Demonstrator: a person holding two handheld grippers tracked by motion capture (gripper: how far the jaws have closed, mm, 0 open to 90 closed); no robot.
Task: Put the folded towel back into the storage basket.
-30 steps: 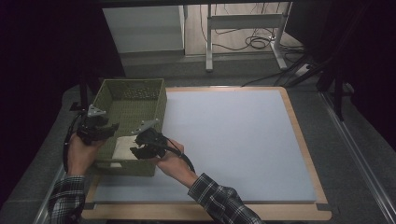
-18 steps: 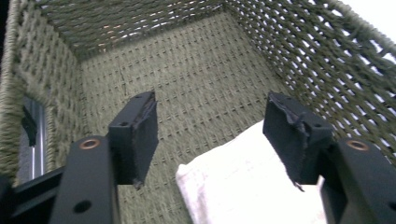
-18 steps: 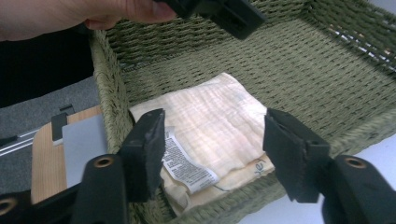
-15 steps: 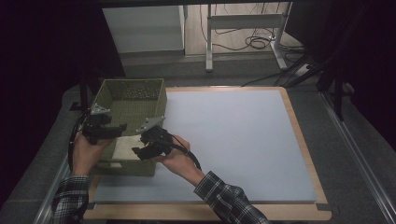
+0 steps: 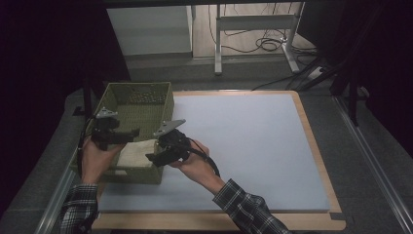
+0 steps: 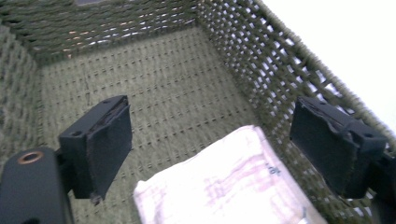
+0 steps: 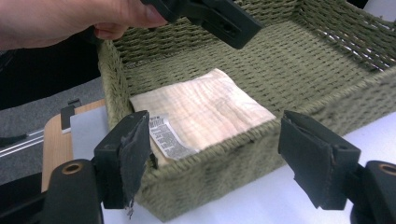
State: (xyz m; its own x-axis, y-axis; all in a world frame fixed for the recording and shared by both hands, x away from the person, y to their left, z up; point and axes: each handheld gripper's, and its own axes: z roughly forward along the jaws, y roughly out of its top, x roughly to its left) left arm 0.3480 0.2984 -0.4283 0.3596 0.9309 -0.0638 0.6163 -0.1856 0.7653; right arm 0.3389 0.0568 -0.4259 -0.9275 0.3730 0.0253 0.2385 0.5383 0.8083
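While both of my grippers hover at the green woven basket (image 5: 139, 105), a folded cream cloth (image 5: 136, 153) lies flat on the basket's floor, tucked into its near corner, with a printed care label (image 7: 164, 135) draped toward the near wall. My left gripper (image 5: 127, 132) hangs above the basket's near-left side, its jaws spread wide with nothing between them; in the left gripper view they frame the cloth (image 6: 233, 182) from above. My right gripper (image 5: 155, 157) sits just outside the basket's near-right wall, jaws also wide apart and empty, looking over the rim at the cloth (image 7: 201, 109).

I judge this to be the approach step before taking the cloth out of the basket; nothing is grasped yet. The next move seems to call for lowering one gripper into the basket, past the wall, and closing on an edge of the cloth nearest that wall, without catching the weave.
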